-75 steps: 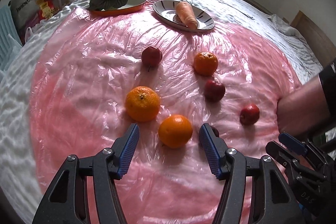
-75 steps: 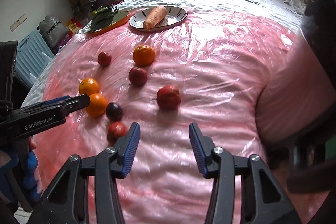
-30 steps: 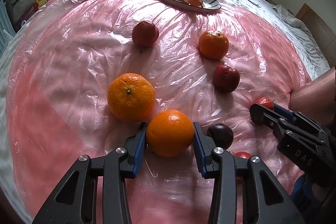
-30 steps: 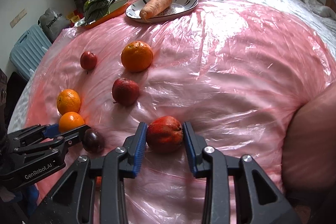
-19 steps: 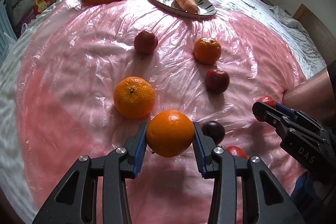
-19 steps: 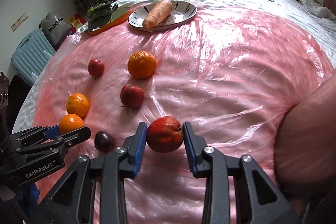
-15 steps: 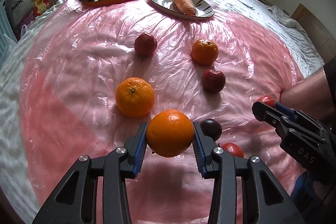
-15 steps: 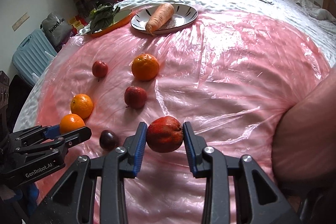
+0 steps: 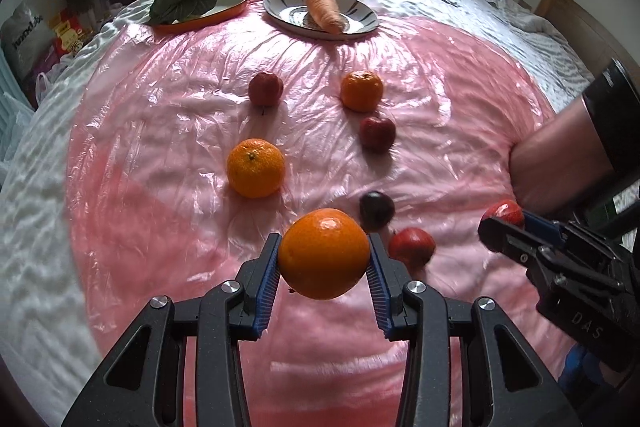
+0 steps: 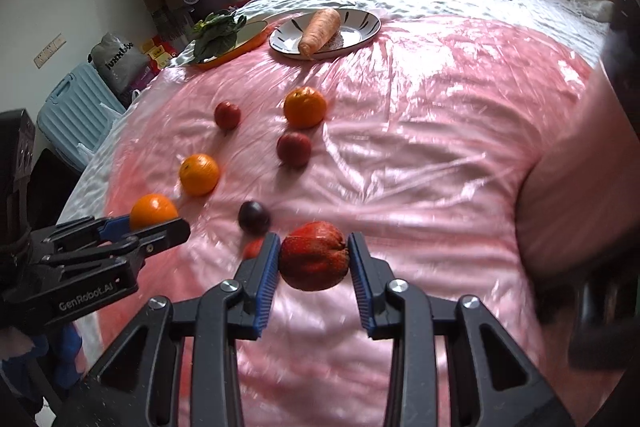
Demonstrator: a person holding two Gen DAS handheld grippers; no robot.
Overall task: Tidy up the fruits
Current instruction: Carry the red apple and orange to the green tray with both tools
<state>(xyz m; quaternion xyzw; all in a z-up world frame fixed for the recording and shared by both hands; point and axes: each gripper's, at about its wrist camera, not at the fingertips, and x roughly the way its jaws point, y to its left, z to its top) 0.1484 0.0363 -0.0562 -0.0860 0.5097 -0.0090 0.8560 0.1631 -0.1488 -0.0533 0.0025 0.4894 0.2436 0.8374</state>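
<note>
My left gripper [image 9: 324, 269] is shut on an orange [image 9: 324, 253] and holds it above the pink plastic sheet [image 9: 440, 115]. My right gripper [image 10: 313, 267] is shut on a red apple [image 10: 313, 261], also lifted; it shows at the right of the left wrist view [image 9: 504, 215]. On the sheet lie two more oranges [image 9: 256, 167] [image 9: 361, 91], two red apples [image 9: 265, 89] [image 9: 377, 133], a dark plum [image 9: 376, 209] and a small red fruit [image 9: 412, 246].
A striped plate [image 9: 360, 17] with a carrot [image 9: 324, 10] and an orange dish [image 9: 224, 15] with leafy greens stand at the far side. A white quilted bedcover [image 9: 32, 155] surrounds the sheet. A blue suitcase [image 10: 76, 107] and bags stand beyond the left edge.
Both grippers closed on their fruits, the left on an orange and the right on a red apple, then lifted them off the sheet and drew back.
</note>
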